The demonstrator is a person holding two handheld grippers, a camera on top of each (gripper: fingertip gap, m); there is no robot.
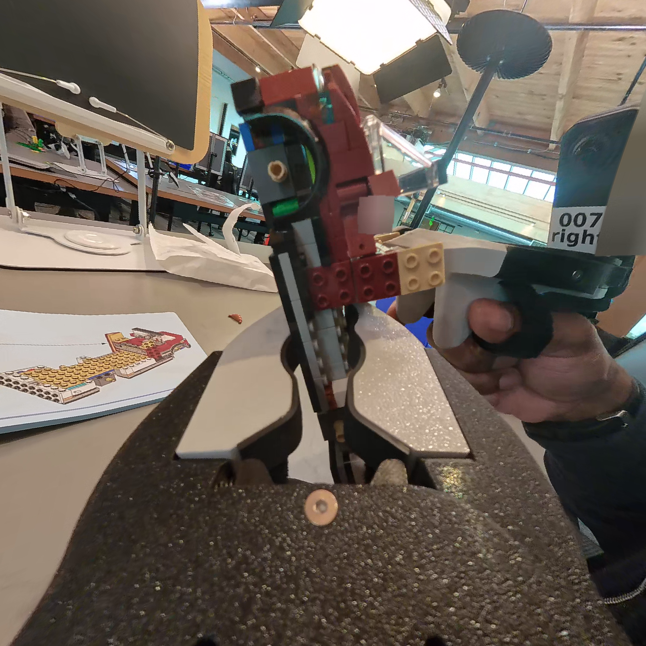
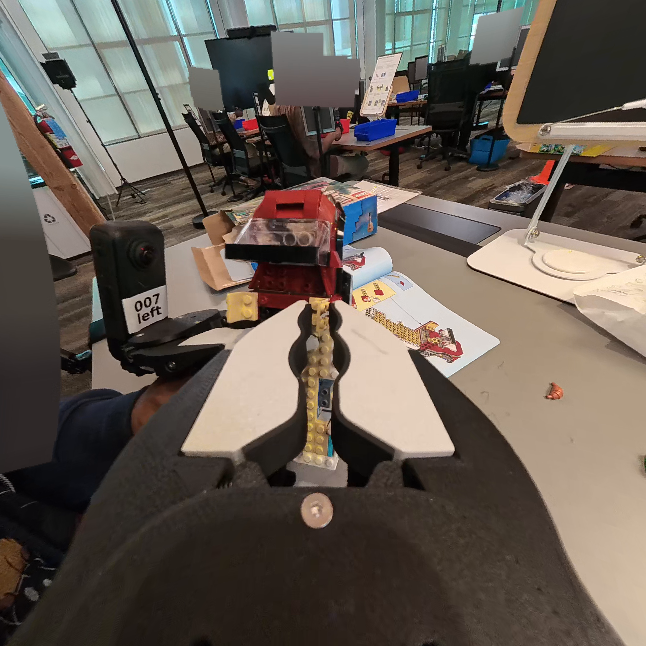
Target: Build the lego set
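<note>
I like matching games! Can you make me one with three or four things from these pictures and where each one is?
Things:
1. brick truck
2. booklet
3. tiny croissant
4. paper bag

Places:
A. crumpled by the white stand
B. lying open on the table
C. gripped by both grippers
D. alone on bare table

Pairs: 1-C, 2-B, 3-D, 4-A

Bright overhead panel light [image 1: 367, 31] glares, windows [image 2: 105, 70] add daylight; edges bend, close bricks blur.
</note>
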